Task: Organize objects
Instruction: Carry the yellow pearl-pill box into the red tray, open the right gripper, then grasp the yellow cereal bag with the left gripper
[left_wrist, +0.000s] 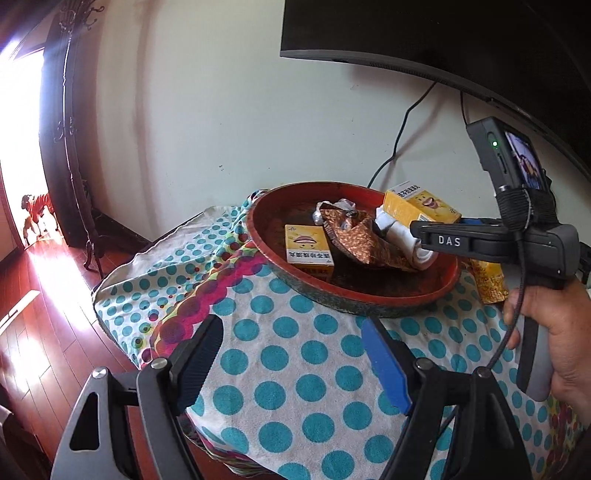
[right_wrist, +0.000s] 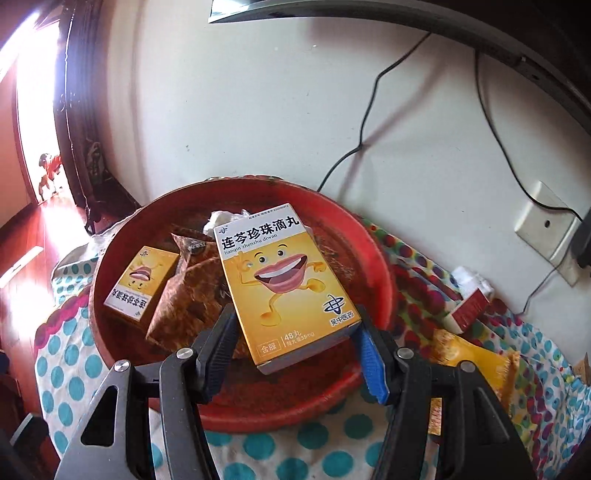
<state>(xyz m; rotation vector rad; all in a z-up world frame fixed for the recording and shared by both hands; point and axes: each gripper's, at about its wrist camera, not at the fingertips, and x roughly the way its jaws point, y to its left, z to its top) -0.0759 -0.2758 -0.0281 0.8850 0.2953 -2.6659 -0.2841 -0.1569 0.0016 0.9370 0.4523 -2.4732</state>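
A round red tray (left_wrist: 369, 295) (right_wrist: 373, 258) sits on a table with a dotted cloth. My right gripper (right_wrist: 295, 347) is shut on a yellow medicine box (right_wrist: 284, 280) and holds it over the tray; the box also shows in the left wrist view (left_wrist: 417, 206), with the gripper (left_wrist: 439, 240) beside it. A second yellow box (left_wrist: 308, 249) (right_wrist: 142, 282), a brown foil packet (left_wrist: 364, 236) (right_wrist: 177, 295) and a rolled white cloth (left_wrist: 400, 236) lie in the tray. My left gripper (left_wrist: 291, 362) is open and empty above the cloth, in front of the tray.
A yellow snack packet (left_wrist: 487, 282) (right_wrist: 476, 363) and a red-and-white box (right_wrist: 469, 306) lie on the cloth right of the tray. A monitor (left_wrist: 443, 37) hangs above, with cables down the wall. The table edge drops to a wooden floor (left_wrist: 48, 295) at left.
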